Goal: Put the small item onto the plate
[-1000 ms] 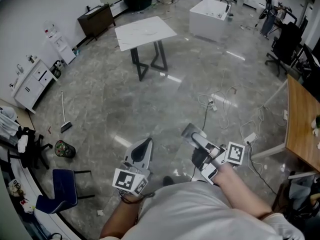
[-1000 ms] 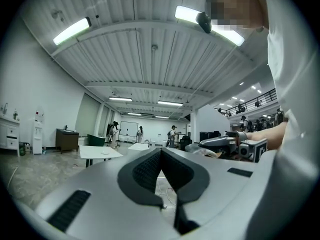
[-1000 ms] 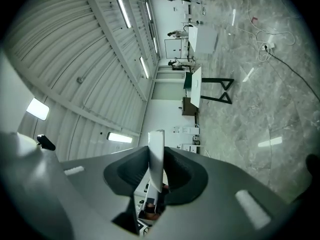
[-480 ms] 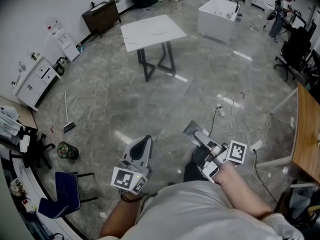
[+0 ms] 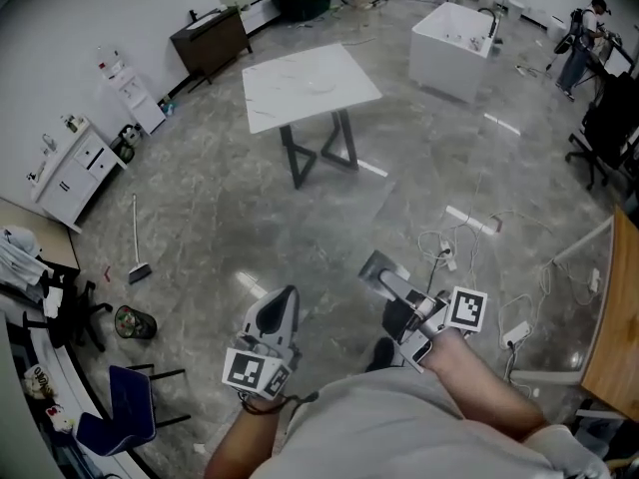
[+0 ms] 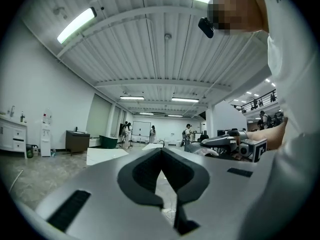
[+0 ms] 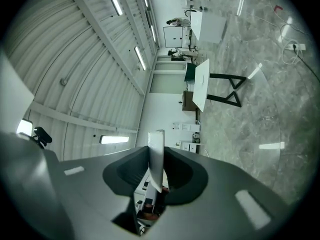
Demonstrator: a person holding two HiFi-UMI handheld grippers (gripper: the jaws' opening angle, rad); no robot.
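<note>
Left tool (image 6: 161, 154) — jaws together, nothing between them. Right tool (image 7: 154, 183) — jaws clamped on a thin flat white item (image 7: 156, 156), held above the floor (image 5: 230, 218), well apart from the white desk (image 5: 310, 83).

A grey marbled floor (image 5: 220, 218) bears a white-topped table (image 5: 310, 80), a broom (image 5: 138, 252) and loose white cables (image 5: 446, 250).

Big open hall, grey marble-look floor (image 5: 220, 218) under me.
White table (image 5: 310, 83) on dark legs ahead, white bathtub (image 5: 454, 38) beyond it, dark cabinet (image 5: 210, 40) and white cabinet (image 5: 70, 173) along left wall, loose cables (image 5: 446, 250) at right, tube lights (image 6: 75, 25) on ribbed ceiling (image 6: 150, 49).
</note>
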